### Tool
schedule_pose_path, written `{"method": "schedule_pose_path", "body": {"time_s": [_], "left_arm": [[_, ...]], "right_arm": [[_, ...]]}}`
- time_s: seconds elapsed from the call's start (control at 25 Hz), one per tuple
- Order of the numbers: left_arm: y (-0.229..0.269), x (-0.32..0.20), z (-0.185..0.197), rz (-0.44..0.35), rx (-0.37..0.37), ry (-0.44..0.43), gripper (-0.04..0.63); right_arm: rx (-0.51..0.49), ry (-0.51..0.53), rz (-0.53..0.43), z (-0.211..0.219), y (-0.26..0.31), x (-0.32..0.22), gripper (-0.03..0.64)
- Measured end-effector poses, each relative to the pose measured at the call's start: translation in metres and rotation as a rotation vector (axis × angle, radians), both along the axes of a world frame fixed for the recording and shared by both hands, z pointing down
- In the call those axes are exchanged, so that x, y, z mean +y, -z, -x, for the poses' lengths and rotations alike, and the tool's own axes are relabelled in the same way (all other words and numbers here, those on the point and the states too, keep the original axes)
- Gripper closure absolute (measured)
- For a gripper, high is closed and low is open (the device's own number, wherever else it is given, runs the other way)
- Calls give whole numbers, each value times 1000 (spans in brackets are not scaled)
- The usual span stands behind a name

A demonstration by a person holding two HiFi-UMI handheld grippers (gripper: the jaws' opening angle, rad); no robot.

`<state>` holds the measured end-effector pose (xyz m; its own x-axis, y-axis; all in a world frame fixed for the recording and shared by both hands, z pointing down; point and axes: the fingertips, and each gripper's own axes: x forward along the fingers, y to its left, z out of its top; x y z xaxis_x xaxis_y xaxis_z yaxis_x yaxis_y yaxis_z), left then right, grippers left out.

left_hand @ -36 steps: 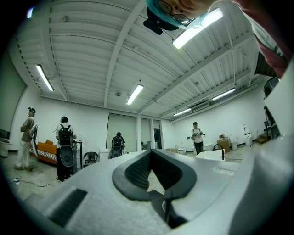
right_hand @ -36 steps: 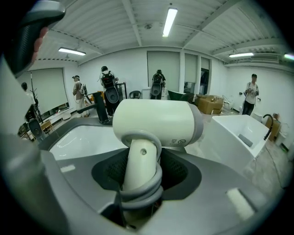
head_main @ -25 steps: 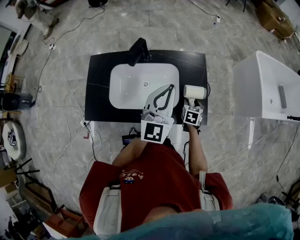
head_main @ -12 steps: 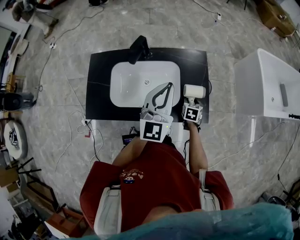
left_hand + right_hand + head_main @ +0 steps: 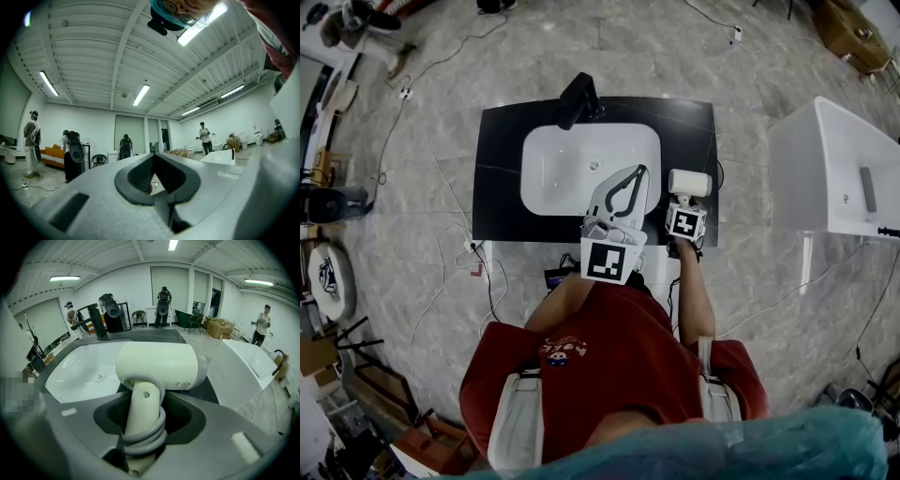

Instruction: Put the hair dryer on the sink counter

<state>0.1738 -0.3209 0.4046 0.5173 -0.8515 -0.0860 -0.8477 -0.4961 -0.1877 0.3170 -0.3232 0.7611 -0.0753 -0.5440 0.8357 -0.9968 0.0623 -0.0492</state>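
Note:
A cream hair dryer [image 5: 689, 182] [image 5: 159, 365] with a grey cord wound round its handle hangs just over the black sink counter [image 5: 497, 169], on the strip right of the white basin [image 5: 562, 169] [image 5: 84, 366]. My right gripper [image 5: 684, 202] [image 5: 145, 416] is shut on the dryer's handle and tilts steeply down. My left gripper [image 5: 639, 172] [image 5: 153, 159] is held level above the basin's front right part. Its tips meet and nothing is between them.
A black faucet [image 5: 577, 98] [image 5: 96, 322] stands at the counter's back left. A white bathtub [image 5: 834, 169] [image 5: 243, 366] sits to the right across a gap of marble floor. Cables [image 5: 441, 272] run over the floor at left. Several people stand far off.
My right gripper has sunk a little toward the counter with the hair dryer in it. The left gripper has kept still.

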Motion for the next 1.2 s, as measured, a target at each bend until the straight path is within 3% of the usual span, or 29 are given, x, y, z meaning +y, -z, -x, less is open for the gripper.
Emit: {"method": "schedule_pose_path", "body": {"time_s": [0.12,0.28,0.44,1.2], "left_arm": [[-1,-3,-1,5,15,2,594],[-2,-6,-3,5,18,-2,594],[-5,-9,-7,5,23,-6,594],[-4,-8,-13,-4,26,-12,594]], "right_arm": [[3,15,-27,1,3,-8,417],[-14,-2,36,1,-2,2,409],[-18,11,51,0,-5,4,343],[-73,14,-30,2,24,4,299]]}}
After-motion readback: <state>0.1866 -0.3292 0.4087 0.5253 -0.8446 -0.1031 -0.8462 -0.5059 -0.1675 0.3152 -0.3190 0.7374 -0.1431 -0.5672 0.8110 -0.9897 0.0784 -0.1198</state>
